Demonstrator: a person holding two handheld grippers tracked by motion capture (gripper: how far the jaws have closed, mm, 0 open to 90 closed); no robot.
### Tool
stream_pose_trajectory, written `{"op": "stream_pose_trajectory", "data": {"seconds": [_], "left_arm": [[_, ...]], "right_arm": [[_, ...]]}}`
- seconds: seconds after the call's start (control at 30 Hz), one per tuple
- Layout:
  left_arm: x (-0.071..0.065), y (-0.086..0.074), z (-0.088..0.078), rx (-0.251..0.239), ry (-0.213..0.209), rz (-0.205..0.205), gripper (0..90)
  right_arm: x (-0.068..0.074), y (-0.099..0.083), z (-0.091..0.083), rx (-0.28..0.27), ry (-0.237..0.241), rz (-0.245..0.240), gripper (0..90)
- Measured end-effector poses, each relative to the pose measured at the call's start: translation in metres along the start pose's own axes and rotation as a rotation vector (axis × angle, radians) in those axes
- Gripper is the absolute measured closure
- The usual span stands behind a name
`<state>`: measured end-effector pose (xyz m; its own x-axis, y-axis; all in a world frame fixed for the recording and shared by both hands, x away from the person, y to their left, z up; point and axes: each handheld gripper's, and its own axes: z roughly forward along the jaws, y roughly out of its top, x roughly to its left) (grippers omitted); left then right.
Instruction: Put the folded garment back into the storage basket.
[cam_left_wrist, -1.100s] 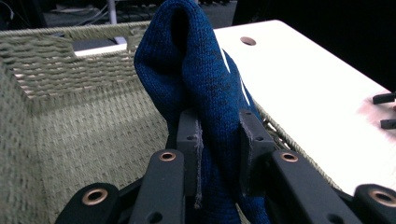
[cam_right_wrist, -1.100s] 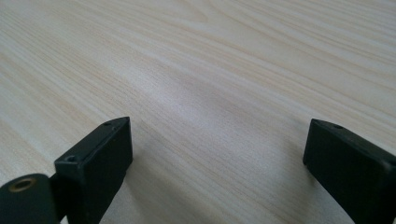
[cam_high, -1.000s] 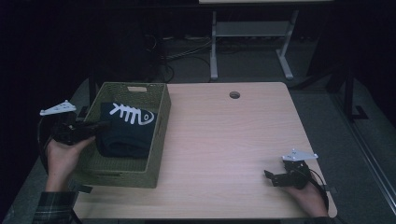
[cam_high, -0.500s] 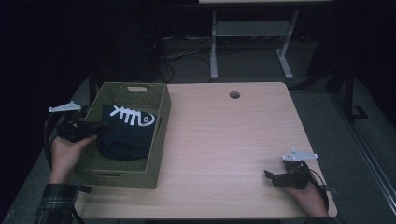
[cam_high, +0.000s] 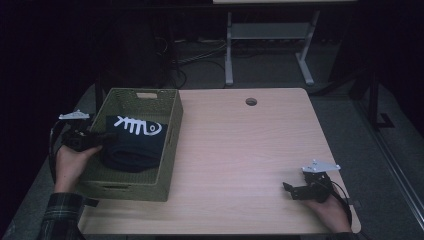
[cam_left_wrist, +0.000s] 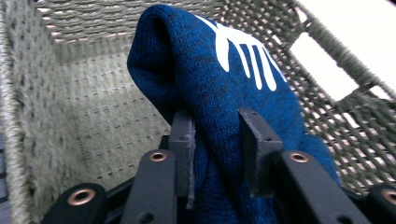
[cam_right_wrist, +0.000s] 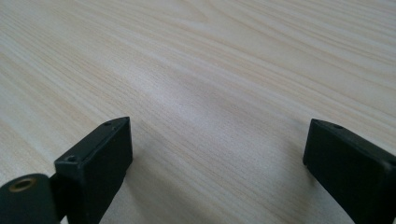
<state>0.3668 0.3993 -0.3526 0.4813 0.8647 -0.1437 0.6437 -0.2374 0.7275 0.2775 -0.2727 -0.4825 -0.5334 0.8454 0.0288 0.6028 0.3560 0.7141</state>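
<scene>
Blue knitted garment (cam_left_wrist: 219, 88) lies inside the woven basket (cam_high: 172, 130) at the table's left | left gripper (cam_left_wrist: 217, 140): jaws have just been opening, cloth between them, pads seem loose on it | right gripper (cam_right_wrist: 217, 163): jaws wide apart, nothing held, over the bare wooden table (cam_right_wrist: 210, 60)

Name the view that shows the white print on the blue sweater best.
The high view: the whole fish-skeleton print lies face up on the blue sweater in the basket. The left gripper view catches part of it, up close and slanted; the right gripper view faces bare tabletop.
</scene>
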Motion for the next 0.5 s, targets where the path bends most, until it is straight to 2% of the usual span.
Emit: {"op": "stream_pose_trajectory", "data": {"seconds": [0.2,0.37,0.47,0.5], "left_arm": [[0.0016,0.0019,0.0022,0.016,0.048,0.016,56.5],[0.0046,0.0007,0.0036,0.026,0.084,0.003,52.1],[0.0064,0.0002,0.0030,0.042,0.127,0.000,46.3],[0.0068,-0.0003,0.0027,0.039,0.130,0.000,45.5]], "right_arm": [[0.0000,0.0000,0.0000,0.000,0.000,0.000,7.7],[0.0000,0.0000,0.0000,0.000,0.000,0.000,7.7],[0.0000,0.0000,0.0000,0.000,0.000,0.000,7.7],[0.0000,0.0000,0.0000,0.000,0.000,0.000,7.7]]}}
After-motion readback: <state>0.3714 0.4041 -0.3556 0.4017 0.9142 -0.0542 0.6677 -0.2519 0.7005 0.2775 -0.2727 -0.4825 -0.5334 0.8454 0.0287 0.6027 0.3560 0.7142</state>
